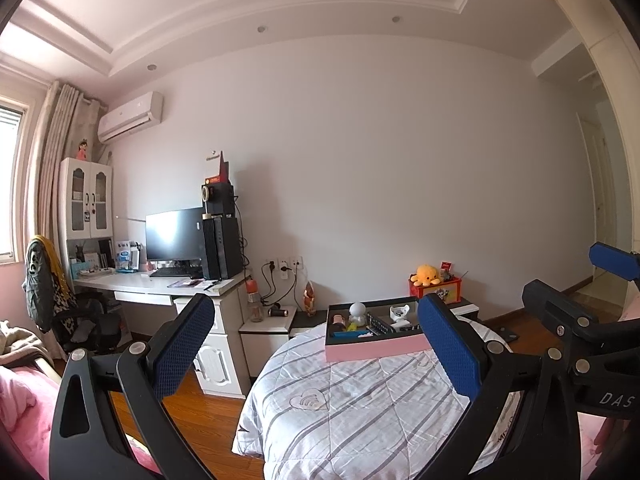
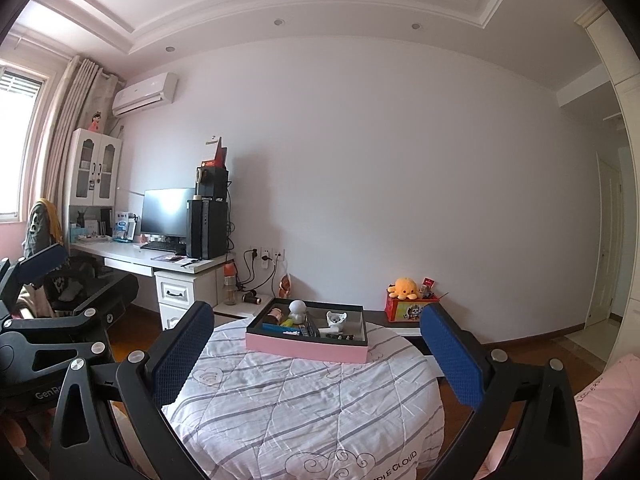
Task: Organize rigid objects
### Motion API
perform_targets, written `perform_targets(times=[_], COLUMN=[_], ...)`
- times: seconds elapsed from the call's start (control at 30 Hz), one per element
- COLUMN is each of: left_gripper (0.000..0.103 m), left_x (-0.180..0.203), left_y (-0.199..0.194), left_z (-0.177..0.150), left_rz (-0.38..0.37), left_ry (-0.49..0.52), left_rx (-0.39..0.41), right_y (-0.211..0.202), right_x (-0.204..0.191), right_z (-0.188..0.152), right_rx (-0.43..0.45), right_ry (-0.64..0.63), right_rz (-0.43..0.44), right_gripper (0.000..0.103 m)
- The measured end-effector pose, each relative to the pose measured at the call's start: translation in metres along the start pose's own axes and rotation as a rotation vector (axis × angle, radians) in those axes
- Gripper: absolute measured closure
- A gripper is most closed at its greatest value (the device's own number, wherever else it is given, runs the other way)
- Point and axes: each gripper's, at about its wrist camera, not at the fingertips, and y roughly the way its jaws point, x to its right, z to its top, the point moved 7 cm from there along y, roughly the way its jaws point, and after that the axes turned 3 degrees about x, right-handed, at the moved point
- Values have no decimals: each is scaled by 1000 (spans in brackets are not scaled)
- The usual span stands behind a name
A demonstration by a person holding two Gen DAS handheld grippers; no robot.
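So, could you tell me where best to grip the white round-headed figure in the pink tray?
Probably its round head, from above: the white figure stands upright above the pink tray rim, with clutter beside its body. Both claws are open.

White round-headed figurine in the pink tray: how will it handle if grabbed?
The white figurine looks rigid and probably light. Its round head on a narrower body suggests it is top-heavy and may tip if nudged. The smooth surface may slip; it stands close to other items in the pink tray.
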Motion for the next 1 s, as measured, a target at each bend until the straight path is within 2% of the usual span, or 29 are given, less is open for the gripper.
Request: perform_targets(times=[0.23,1.0], left_gripper=[0,0], left_x=[-3,-5], left_y=[-4,-4], left_z=[4,7], left_rz=[4,10], left_ry=[6,13], left_rx=[26,29], right_y=[0,-1], right_x=[-2,-7], right_z=[1,1], right_rx=[3,9], right_ry=[0,-2], right_rz=[0,2], right_gripper=[0,0])
